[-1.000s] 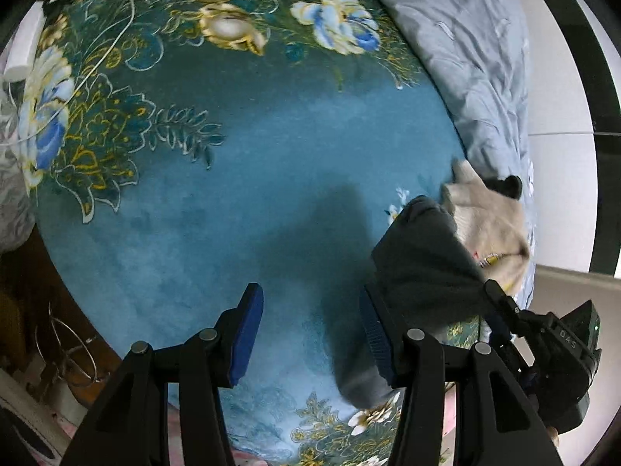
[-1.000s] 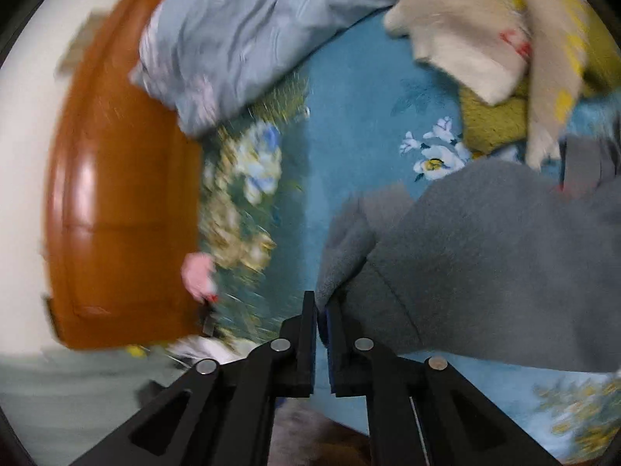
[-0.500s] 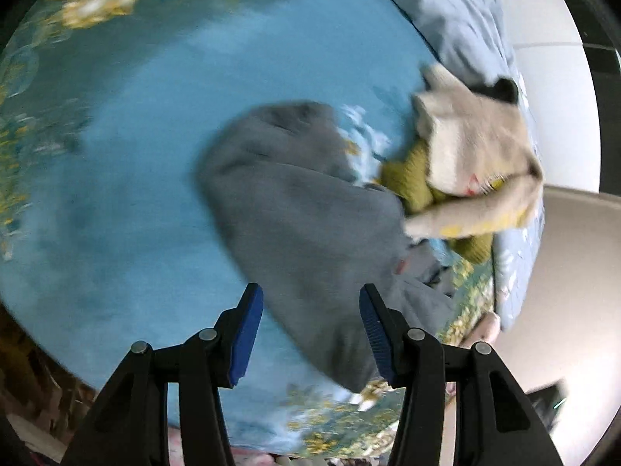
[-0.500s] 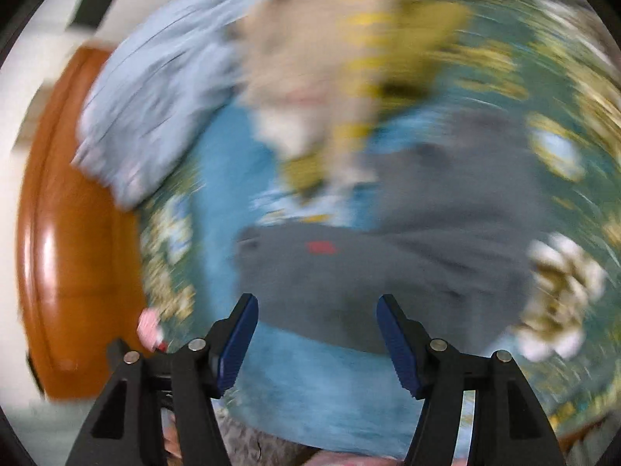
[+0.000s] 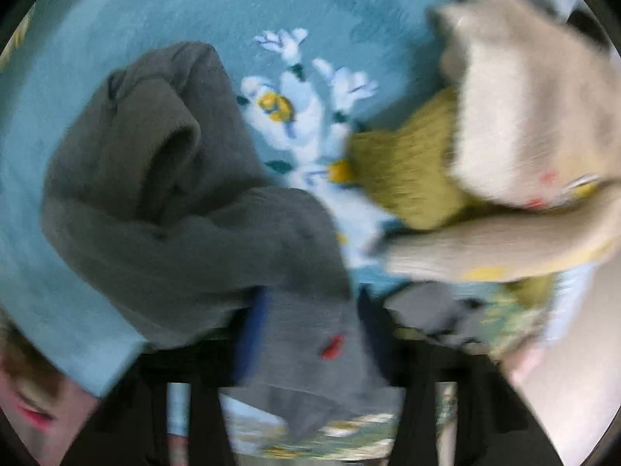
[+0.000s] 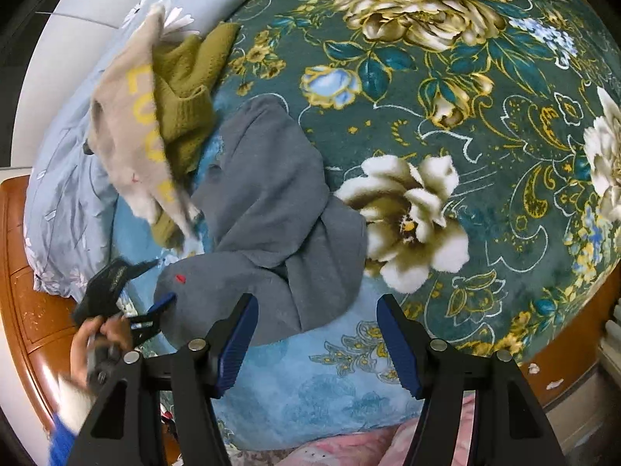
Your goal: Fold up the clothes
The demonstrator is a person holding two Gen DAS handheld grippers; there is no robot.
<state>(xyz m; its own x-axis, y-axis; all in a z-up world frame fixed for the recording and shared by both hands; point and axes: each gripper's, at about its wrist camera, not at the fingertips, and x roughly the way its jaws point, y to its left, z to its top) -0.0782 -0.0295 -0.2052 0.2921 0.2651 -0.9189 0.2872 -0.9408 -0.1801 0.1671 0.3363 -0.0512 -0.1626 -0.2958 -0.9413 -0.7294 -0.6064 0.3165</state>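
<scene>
Spanning the grey garment's (image 6: 271, 213) edge near the red mark, left gripper (image 5: 306, 334) has jaws apart with cloth between them; blur hides whether the pads touch it. Garment lies crumpled on the floral bedspread (image 6: 485, 124), ahead of the right gripper (image 6: 314, 334), which is wide open, holding nothing. Beige sweater (image 6: 128, 124) and olive knit (image 6: 186, 89) lie beyond-left of the garment.

The left wrist view is smeared by motion blur: the grey garment (image 5: 186, 209), the beige sweater (image 5: 520, 116) beside it and the left claw (image 5: 306, 334) all lack sharp edges. The right wrist view is crisp, with soft even light and faint shadows under the garment. Both views bulge, with black corners.
</scene>
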